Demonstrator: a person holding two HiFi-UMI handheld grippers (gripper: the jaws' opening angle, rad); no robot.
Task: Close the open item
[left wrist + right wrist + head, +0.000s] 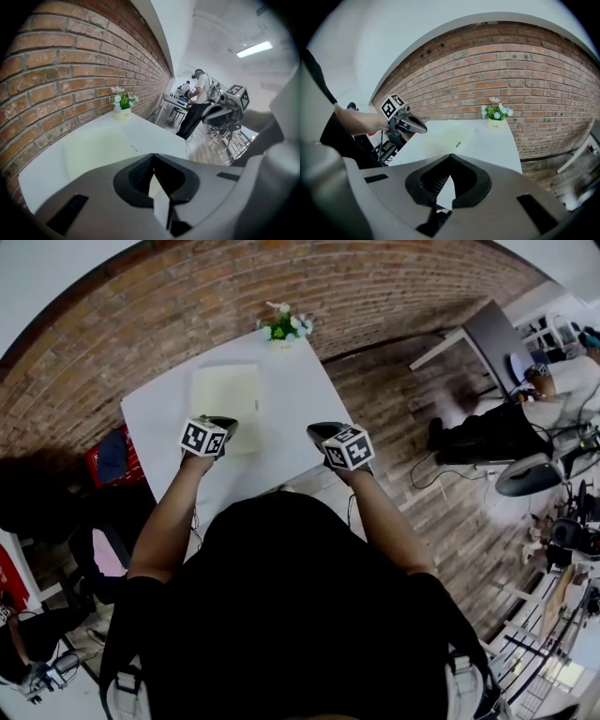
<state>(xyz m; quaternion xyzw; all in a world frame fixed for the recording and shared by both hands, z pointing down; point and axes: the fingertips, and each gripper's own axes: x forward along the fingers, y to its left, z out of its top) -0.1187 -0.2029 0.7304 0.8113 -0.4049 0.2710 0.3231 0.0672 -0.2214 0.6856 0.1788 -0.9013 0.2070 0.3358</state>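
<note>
A pale yellow folder [227,395] lies flat and closed on the white table [291,418]. It also shows as the folder [96,150] in the left gripper view and the folder [443,133] in the right gripper view. My left gripper [228,421] hovers over the folder's near left corner, jaws together and empty [152,157]. My right gripper [319,430] hangs over the table's near right part, its jaws [450,157] also meeting at the tip with nothing between them. Each gripper sees the other: right gripper [225,110], left gripper [415,125].
A small flower pot [284,329] stands at the table's far edge against the brick wall [187,306]. A red crate [114,457] with dark cloth sits on the floor to the left. A dark desk [492,334] and a seated person [562,381] are at the right.
</note>
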